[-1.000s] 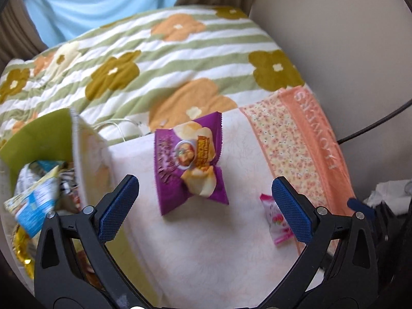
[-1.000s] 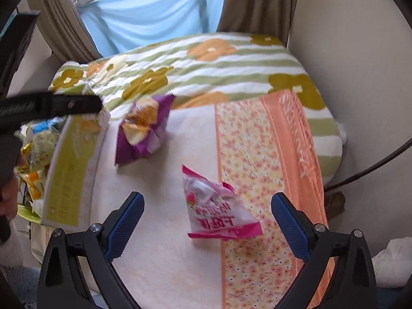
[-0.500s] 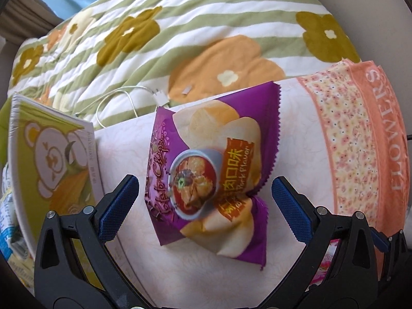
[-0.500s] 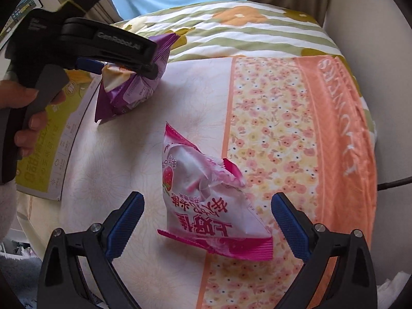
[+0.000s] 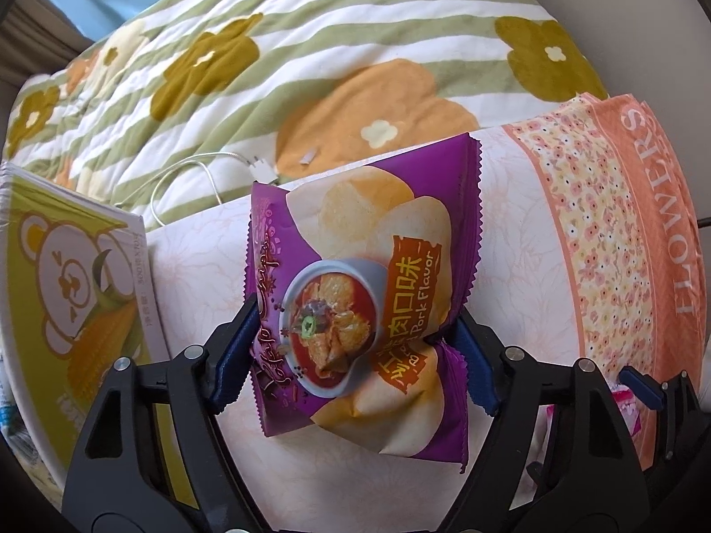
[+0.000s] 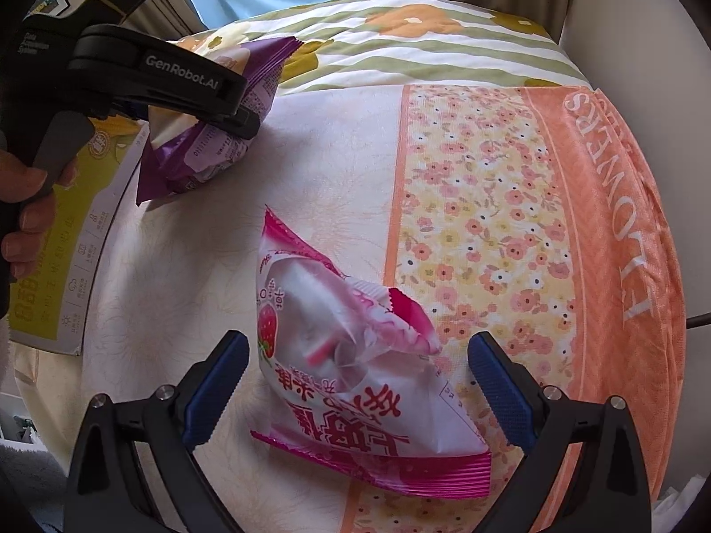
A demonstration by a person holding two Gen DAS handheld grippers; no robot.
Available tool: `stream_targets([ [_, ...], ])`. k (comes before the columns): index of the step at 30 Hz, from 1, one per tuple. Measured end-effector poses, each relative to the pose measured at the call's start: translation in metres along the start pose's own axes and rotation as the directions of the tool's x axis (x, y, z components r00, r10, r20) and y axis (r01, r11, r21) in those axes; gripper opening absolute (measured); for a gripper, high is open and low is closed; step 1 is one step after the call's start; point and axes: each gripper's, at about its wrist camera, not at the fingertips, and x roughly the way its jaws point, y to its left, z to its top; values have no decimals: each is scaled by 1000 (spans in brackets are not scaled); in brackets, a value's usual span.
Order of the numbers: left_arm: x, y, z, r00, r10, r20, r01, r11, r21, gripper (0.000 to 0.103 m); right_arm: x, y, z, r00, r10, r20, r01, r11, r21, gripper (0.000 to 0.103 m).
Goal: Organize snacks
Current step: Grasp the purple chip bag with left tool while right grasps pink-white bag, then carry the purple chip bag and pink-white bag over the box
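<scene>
A purple chip bag (image 5: 355,293) lies on the pale cloth (image 5: 200,257). My left gripper (image 5: 355,348) straddles its middle with jaws closing; the blue pads (image 5: 233,351) press the bag's sides and the foil crumples at the right pad. In the right wrist view that bag (image 6: 209,142) shows under the left gripper's black finger (image 6: 177,75). A pink strawberry snack bag (image 6: 355,377) lies between the pads of my right gripper (image 6: 355,382), which stands open with gaps on both sides. A corner of it (image 5: 626,404) peeks at the left view's edge.
A yellow-green carton (image 5: 66,288) printed with a bear stands left of the chip bag. A person's hand (image 6: 22,204) holds the left gripper's handle. An orange flowered cloth band (image 6: 600,222) runs along the right. A striped quilt (image 5: 311,44) and a white cable (image 5: 200,169) lie behind.
Both grippers dropped toward the cloth, each over its bag. The left jaws narrowed from wide open onto the purple chip bag. The right jaws stayed wide around the pink bag.
</scene>
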Motion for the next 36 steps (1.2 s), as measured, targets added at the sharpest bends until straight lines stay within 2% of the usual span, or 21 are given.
stream_targets([
  [6,-7,0,-15,1000,-6,-1,6,1000,5,76,5,6,-2,1000,-9,-4,9,1000,-11,97],
  [8,-10,1,-20,1000,-6,0,6,1000,3,76,7,9,0,1000,-27,3,27,999,-34,90],
  [10,-14,2,-24,1000,-10,4,10,1000,0,76,7,13,0,998,-66,8,67,996,-66,75],
  [11,-16,2,-26,1000,-11,5,11,1000,0,76,7,14,0,997,-73,12,74,994,-79,73],
  [13,-24,1,-29,1000,-11,16,11,1000,0,76,5,14,1,997,-73,16,74,995,-73,58],
  [16,-38,2,-33,999,-16,43,16,1000,-5,76,0,11,2,999,-48,19,50,997,-57,49],
  [21,-76,10,-39,993,-26,111,30,999,-38,76,-16,10,7,998,-44,42,47,997,-61,47],
  [26,-133,34,-48,978,-16,206,38,994,-104,76,-52,20,25,996,3,92,4,997,-79,47],
  [30,-184,72,-59,956,14,291,36,985,-166,76,-85,42,50,988,50,143,-32,992,-126,47],
  [36,-238,148,-81,928,62,367,34,968,-250,76,-130,92,95,969,121,214,-77,976,-202,47],
])
